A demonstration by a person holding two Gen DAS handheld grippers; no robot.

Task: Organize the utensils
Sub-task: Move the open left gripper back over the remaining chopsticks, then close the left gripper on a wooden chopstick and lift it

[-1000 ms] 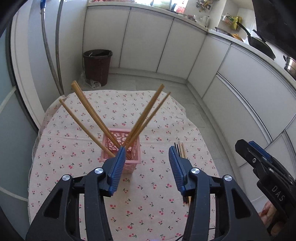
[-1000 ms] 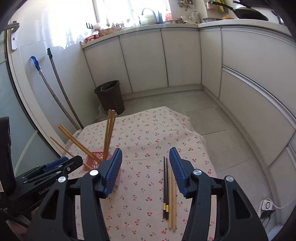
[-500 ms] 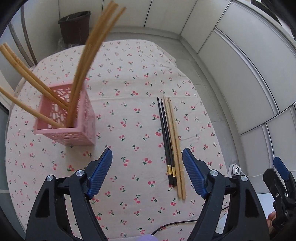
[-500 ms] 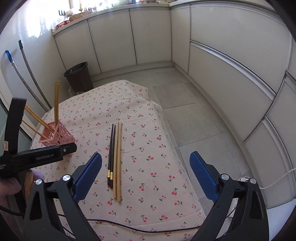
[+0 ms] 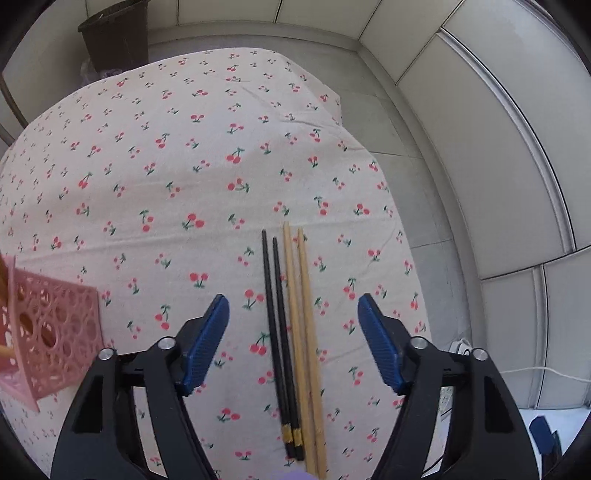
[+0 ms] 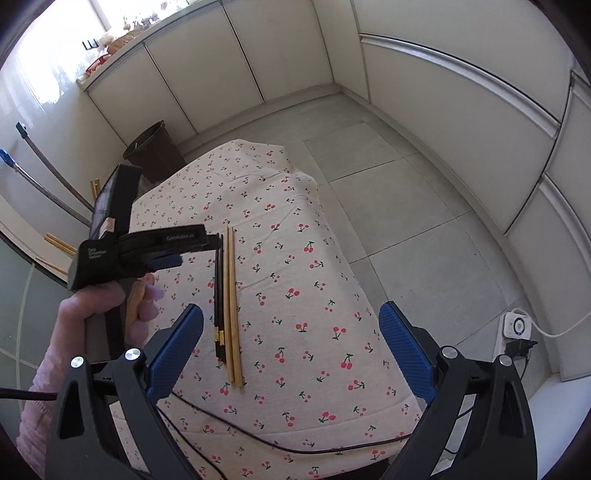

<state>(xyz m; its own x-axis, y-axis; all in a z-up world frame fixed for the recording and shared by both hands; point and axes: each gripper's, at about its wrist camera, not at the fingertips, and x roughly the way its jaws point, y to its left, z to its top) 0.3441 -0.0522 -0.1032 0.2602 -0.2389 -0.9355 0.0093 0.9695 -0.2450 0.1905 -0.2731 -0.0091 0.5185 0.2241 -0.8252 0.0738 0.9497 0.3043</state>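
Chopsticks come next, judging from the left wrist view: left gripper (image 5: pixel 291 343), jaws apart, hovers over black chopsticks (image 5: pixel 277 332) and wooden chopsticks (image 5: pixel 304 332) lying beside the pink holder (image 5: pixel 51 332); it must descend and close. Right wrist view: right gripper (image 6: pixel 291 354) waits, jaws wide apart and empty, above the tablecloth (image 6: pixel 314 295).

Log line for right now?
left claw: open, above chopsticks | right claw: open, empty | holder: left of chopsticks

Home kitchen: white cabinets (image 6: pixel 236 55) under cluttered counter (image 6: pixel 122 33), tiled floor (image 6: pixel 388 177), bin (image 6: pixel 155 151), cherry-print tablecloth (image 5: pixel 166 147).
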